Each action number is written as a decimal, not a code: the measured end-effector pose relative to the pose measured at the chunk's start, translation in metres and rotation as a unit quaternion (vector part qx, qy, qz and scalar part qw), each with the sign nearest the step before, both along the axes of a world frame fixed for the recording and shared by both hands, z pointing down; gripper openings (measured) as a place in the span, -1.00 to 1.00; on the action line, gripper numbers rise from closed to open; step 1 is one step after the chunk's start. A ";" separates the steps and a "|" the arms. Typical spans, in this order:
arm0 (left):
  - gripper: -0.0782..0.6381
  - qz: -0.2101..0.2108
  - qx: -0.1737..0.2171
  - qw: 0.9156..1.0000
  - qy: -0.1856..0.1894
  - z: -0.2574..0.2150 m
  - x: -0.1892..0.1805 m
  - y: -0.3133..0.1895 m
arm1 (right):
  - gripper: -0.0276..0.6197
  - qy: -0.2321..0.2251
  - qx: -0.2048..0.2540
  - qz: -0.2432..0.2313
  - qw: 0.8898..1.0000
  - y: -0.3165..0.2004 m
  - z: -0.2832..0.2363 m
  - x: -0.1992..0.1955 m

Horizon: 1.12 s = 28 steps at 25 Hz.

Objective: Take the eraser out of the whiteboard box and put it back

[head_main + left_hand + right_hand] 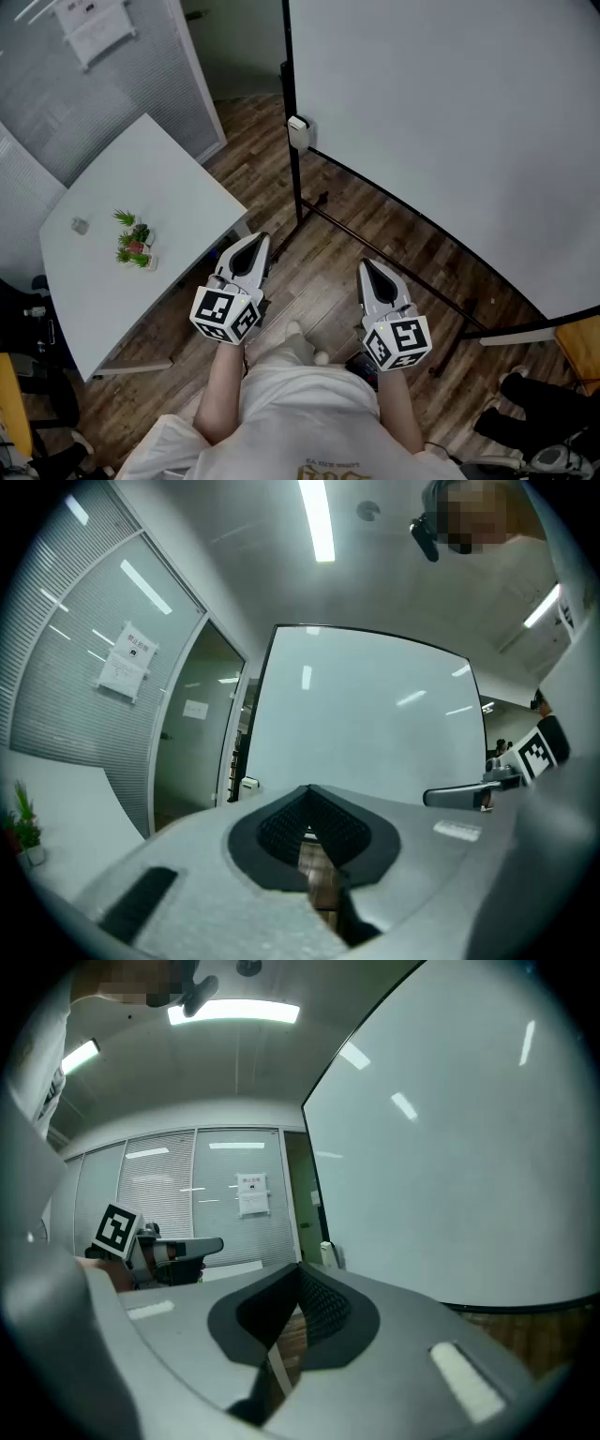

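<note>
While the person faces a whiteboard [441, 122], left tongs [253, 242] and right tongs [368, 267] both pressed together and empty, lower centre, small white whiteboard box [298, 133] on the stand's post, upper centre, eraser not discernible, white table [178, 216] at left

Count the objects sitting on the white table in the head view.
2: a small potted plant toward the left of the table, and a small grey object just up-left of it. Nearly the whole tabletop shows, so little could be hidden.
</note>
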<state>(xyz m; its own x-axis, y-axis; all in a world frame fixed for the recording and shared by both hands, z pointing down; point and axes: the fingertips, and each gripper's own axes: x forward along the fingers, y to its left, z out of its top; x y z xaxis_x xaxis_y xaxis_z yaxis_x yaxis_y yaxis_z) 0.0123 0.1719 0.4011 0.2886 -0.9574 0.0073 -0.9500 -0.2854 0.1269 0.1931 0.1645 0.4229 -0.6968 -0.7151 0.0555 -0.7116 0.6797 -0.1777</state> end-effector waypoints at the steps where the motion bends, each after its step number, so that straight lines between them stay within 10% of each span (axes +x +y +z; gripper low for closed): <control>1: -0.78 0.001 -0.001 1.000 -0.001 0.000 0.002 0.003 | -0.88 -0.001 0.000 0.001 1.000 0.004 -0.001 0.002; 18: -0.78 -0.006 -0.004 1.000 -0.016 0.001 0.012 0.018 | -0.88 -0.017 -0.005 -0.020 1.000 0.019 -0.003 0.003; 21: -0.32 -0.010 -0.018 1.000 -0.004 0.006 0.012 0.016 | -0.88 -0.026 -0.012 -0.012 1.000 0.018 0.000 0.006; 24: 0.06 -0.007 -0.037 0.999 0.002 0.013 0.013 0.012 | -0.21 -0.032 -0.037 -0.028 0.998 0.018 0.008 0.000; 28: 0.19 -0.010 -0.042 0.999 -0.014 0.016 0.014 0.006 | 0.01 -0.034 -0.050 -0.025 0.998 0.014 0.011 0.001</control>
